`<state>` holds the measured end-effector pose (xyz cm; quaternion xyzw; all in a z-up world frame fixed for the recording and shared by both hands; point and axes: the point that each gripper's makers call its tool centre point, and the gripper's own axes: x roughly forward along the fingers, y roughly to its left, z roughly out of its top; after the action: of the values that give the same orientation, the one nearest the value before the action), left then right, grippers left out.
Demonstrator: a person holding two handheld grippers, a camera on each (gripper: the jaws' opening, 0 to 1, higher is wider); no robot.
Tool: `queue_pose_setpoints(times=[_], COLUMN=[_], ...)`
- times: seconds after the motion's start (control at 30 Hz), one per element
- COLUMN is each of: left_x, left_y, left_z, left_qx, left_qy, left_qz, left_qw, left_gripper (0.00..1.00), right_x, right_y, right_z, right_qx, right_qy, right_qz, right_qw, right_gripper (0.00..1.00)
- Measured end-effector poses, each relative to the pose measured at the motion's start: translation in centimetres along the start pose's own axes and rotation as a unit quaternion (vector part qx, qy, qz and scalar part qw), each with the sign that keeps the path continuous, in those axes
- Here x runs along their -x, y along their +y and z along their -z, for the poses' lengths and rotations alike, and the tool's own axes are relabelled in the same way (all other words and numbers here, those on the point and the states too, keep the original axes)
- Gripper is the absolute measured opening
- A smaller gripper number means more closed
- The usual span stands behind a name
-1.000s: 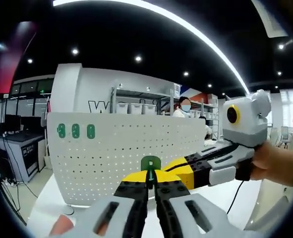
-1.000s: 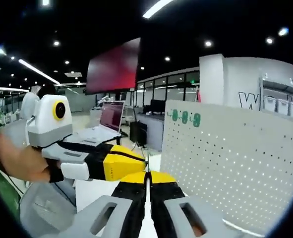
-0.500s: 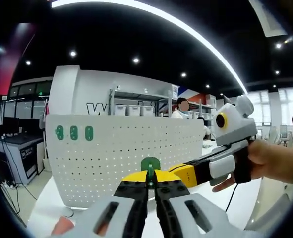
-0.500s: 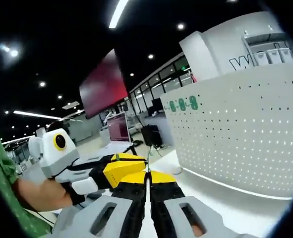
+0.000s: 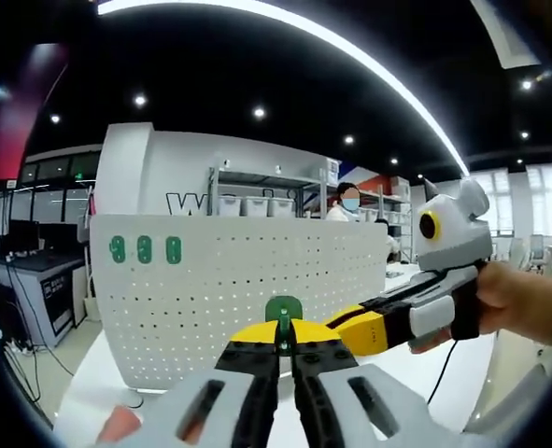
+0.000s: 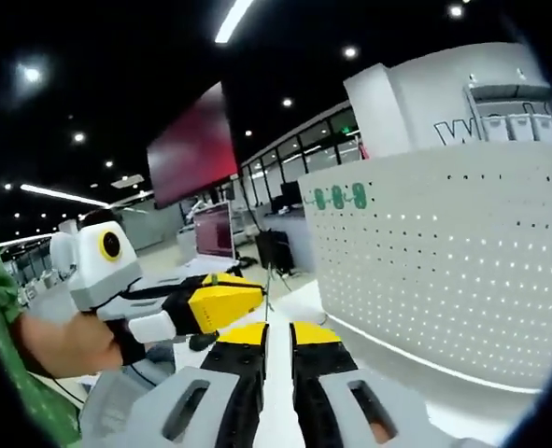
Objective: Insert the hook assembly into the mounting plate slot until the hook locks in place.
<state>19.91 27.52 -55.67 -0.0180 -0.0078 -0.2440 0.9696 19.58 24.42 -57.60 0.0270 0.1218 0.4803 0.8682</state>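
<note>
My left gripper (image 5: pixel 277 329) is shut on the green hook assembly (image 5: pixel 283 311), whose green top sticks up above the yellow jaw tips. It is held in front of the upright white perforated mounting plate (image 5: pixel 229 289), a short way from its face. Three green hooks (image 5: pixel 145 249) sit in the plate's top left corner. My right gripper (image 5: pixel 344 325) reaches in from the right, its yellow tip just beside the hook. In the right gripper view my right gripper (image 6: pixel 278 329) stands open with a bare gap. There the left gripper (image 6: pixel 252 297) holds the thin hook wire (image 6: pixel 268 287) beside the plate (image 6: pixel 444 271).
The plate stands on a white table (image 5: pixel 89 392). A person's hand (image 5: pixel 528 303) holds the right gripper. Shelves with white bins (image 5: pixel 257 201) and a person stand behind the plate. A laptop (image 6: pixel 215 233) and desks lie to the left in the right gripper view.
My right gripper has opened and let go of the hook wire. The left gripper has kept the hook in the same place before the plate.
</note>
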Motion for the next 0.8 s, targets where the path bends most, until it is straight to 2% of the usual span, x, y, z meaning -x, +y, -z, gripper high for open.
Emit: queue_pose_setpoints(times=[0.13,0.37,0.47,0.8], left_x=[0.0,-0.3,-0.4,-0.8], left_y=[0.4,0.9,1.0,1.2], left_z=[0.0,0.1,0.0,-0.2], left_qx=[0.0,0.002,0.003,0.007], left_qy=[0.001,0.002,0.001,-0.001], left_qz=[-0.006,-0.013,-0.014,-0.018], left_qw=[1.0,0.9999,0.9999,0.9998], left_gripper=[0.03,0.03,0.03,0.03], right_x=[0.9,2.5,3.1,4.5], right_y=[-0.6,-1.9,-2.2,-3.1], right_z=[0.0,0.0,-0.1,0.5], right_qx=[0.016,0.018,0.019,0.038], right_qy=[-0.004,-0.014,-0.019,-0.004], right_qz=[0.017,0.048,0.056,0.096], right_qw=[0.9997,0.9986,0.9981,0.9947], right_gripper=[0.1,0.15,0.22,0.47])
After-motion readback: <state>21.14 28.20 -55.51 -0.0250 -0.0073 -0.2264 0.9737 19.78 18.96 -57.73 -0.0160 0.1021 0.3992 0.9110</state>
